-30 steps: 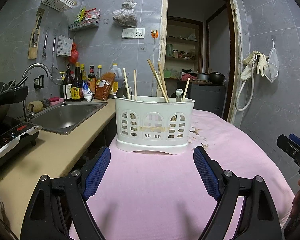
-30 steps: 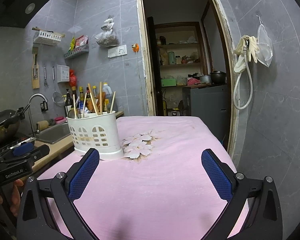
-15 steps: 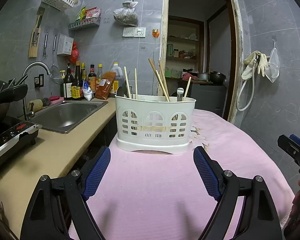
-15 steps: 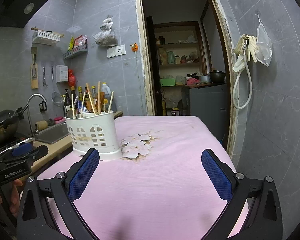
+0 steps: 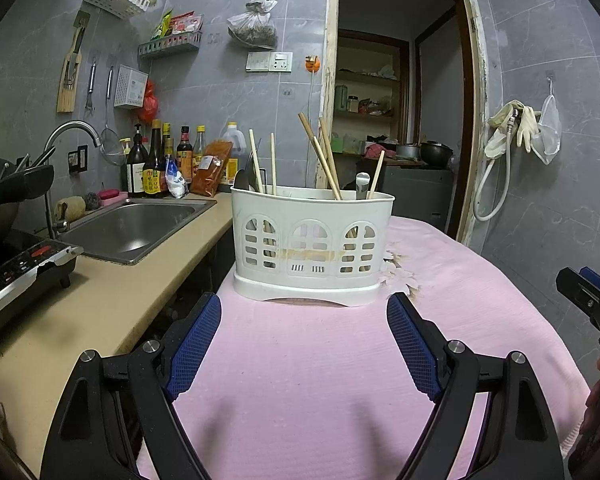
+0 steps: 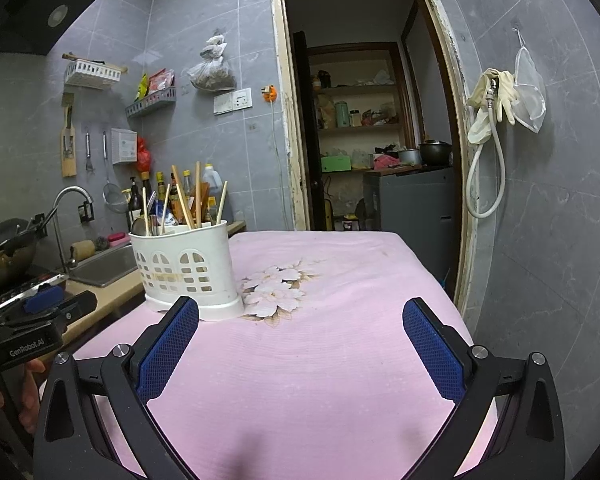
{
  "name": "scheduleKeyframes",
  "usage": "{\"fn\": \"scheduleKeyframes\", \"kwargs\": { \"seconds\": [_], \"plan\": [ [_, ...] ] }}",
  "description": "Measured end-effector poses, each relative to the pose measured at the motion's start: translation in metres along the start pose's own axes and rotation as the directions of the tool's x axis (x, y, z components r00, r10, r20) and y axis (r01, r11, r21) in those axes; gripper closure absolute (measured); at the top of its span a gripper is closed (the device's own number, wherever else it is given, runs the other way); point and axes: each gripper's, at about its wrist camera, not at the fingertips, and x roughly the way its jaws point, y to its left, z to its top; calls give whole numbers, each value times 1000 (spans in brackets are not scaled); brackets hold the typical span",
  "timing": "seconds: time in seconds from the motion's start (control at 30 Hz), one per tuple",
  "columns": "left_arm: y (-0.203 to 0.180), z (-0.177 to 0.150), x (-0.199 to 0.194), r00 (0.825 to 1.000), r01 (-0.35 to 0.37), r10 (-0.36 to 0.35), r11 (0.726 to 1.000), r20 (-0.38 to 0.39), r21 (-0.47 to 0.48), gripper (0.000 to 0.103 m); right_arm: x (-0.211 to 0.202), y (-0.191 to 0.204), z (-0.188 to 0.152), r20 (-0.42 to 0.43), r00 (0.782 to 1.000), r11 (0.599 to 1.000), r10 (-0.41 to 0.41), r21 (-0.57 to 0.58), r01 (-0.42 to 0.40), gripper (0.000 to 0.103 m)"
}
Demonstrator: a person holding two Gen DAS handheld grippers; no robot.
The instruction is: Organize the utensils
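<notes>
Left tongs [image 5: 304,334]: spread wide, holding nothing, low over the pink cloth [image 5: 320,380], pointing at the caddy from just in front of it.
Right tongs [image 6: 300,344]: spread wide, empty, above the cloth, to the right of the caddy.
Utensil caddy [image 5: 312,240]: white plastic with arched slots, upright on the cloth-covered counter near its left edge, beside the floral print [image 6: 276,288].
Chopsticks [image 5: 320,156]: several wooden ones stand tilted inside the caddy, sticking above the rim.
Spoons [image 5: 244,180]: metal ends show at the rim among the chopsticks.
Sink [image 5: 136,228]: in the beige counter to the left, with bottles [image 5: 156,164] behind it.
</notes>
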Motion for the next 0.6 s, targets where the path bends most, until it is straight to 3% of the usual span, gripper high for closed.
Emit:
{"fn": "scheduleKeyframes", "kwargs": {
  "seconds": [0.6],
  "plan": [
    [2,-2,3,1000,2,-3,1000,-14,-12,22,0,1,0,0,1000,1000,-1,2,1,0]
  ]
}}
